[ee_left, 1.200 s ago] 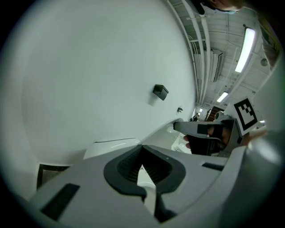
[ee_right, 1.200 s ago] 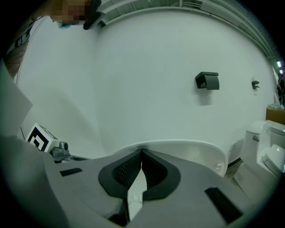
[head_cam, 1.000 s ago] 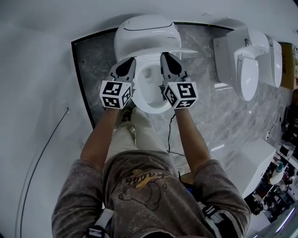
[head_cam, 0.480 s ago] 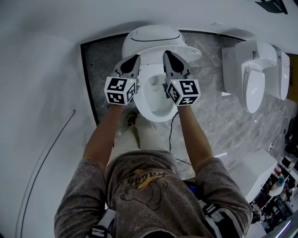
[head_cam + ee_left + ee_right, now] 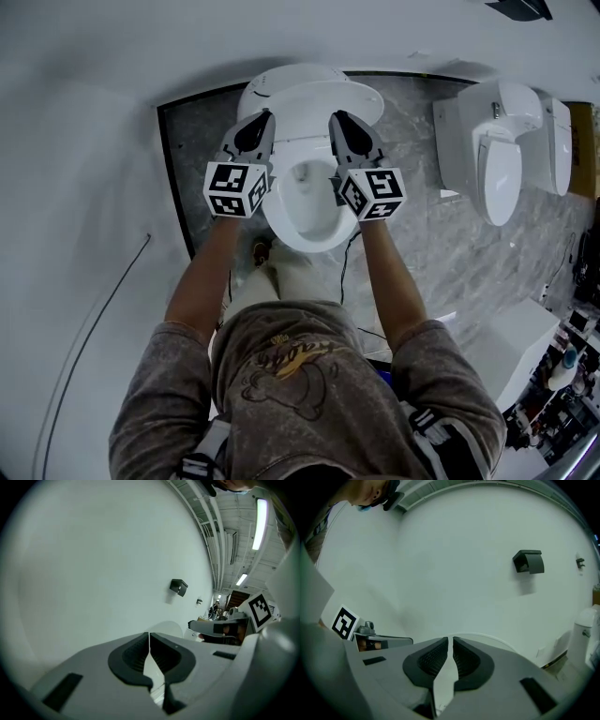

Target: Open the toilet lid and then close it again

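A white toilet (image 5: 281, 217) stands below me in the head view, its bowl uncovered. The toilet lid (image 5: 314, 95) is tilted up at the back of the bowl, underside toward me. My left gripper (image 5: 262, 118) and right gripper (image 5: 338, 116) reach side by side to the lid's front rim, tips against it. Both are shut, nothing clamped between the pads. In the left gripper view the left gripper (image 5: 149, 637) shows its pads meeting, with only a white sliver behind. The right gripper (image 5: 450, 642) looks the same in its own view, with the lid's curved edge (image 5: 487, 637) just beyond.
A second white toilet (image 5: 500, 141) stands to the right on the grey marble floor (image 5: 417, 220). A black cable (image 5: 89, 314) runs over the white floor at left, and another cable (image 5: 343, 272) hangs by the bowl. A black wall holder (image 5: 529, 562) hangs on the white wall ahead.
The lid has swung up further from the bowl. Both grippers rose and moved forward with its rim, staying shut.
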{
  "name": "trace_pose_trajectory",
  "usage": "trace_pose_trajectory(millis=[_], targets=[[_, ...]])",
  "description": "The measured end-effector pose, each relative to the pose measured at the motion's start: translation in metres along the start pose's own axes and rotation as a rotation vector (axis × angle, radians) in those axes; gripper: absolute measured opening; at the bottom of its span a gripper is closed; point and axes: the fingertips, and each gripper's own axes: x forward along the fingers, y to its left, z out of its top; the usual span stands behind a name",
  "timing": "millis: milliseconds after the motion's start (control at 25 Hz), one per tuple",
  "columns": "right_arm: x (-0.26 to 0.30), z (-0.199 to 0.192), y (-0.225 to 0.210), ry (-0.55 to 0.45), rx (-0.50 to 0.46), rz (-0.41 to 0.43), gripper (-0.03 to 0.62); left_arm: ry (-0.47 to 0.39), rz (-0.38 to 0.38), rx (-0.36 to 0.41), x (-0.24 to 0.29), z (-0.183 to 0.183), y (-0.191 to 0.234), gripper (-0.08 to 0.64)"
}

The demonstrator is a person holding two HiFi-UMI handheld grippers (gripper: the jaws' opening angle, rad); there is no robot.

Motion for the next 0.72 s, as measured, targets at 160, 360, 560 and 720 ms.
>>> trace_pose_trajectory(millis=[160,360,560,720], targets=[[-0.002,0.012,-0.003,-0.003,0.037,0.034,0.153,-0.022,-0.012,0.01,0.001,0.016,-0.004,0.09],[0.005,0.017,-0.007,0.023,0.025,0.047,0.287,-0.026,-0.044,0.04,0.009,0.025,-0.009,0.243],[0.026,0.025,-0.026,0.051,-0.002,0.047,0.296,-0.003,-0.06,0.049,0.025,0.026,-0.008,0.256],[0.044,0.02,-0.041,0.098,-0.011,0.047,0.296,0.03,-0.059,0.052,0.038,0.019,-0.003,0.256]])
